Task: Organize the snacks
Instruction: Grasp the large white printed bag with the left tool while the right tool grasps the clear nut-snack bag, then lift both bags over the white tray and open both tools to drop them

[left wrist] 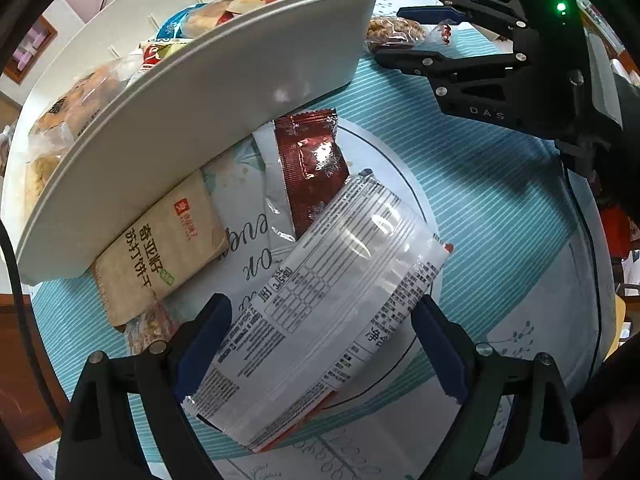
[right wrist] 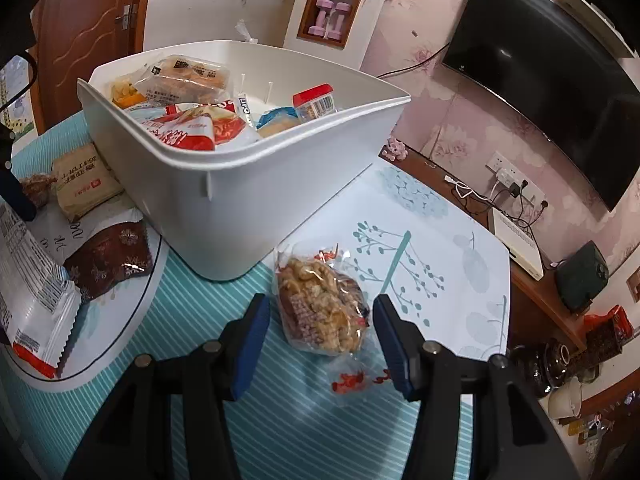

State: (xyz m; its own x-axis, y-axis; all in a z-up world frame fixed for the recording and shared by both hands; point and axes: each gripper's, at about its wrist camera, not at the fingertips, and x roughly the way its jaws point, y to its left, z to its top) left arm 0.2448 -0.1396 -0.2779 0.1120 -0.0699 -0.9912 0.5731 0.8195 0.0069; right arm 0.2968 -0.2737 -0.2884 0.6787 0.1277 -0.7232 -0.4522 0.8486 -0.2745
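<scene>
White plastic, rounded-corner storage bin (right wrist: 256, 184) stands on a teal-striped tablecloth (right wrist: 192, 320) and holds a heap of wrapped snacks.

Left wrist view: the left gripper (left wrist: 320, 344) points down over a long white foil packet printed with a nutrition table (left wrist: 324, 288). Its jaws stand wide, one blue pad at each long edge of the packet; whether the pads press on it cannot be told. At 12 o'clock from this packet lies a dark red foil sachet with snowflake print (left wrist: 316, 164); at 10 o'clock, a tan paper-look cracker packet with Chinese lettering (left wrist: 160, 248), partly under the bin's wall. All three lie on a pale round printed mat (left wrist: 404, 184).

Right wrist view: the right gripper (right wrist: 320, 344) angles downward, jaws partly open, straddling a clear-wrapped nut-brittle cake (right wrist: 320, 308) that rests on the cloth. A gap shows at each pad; nothing is gripped. The bin sits at 11 o'clock from this cake, just beside it.
</scene>
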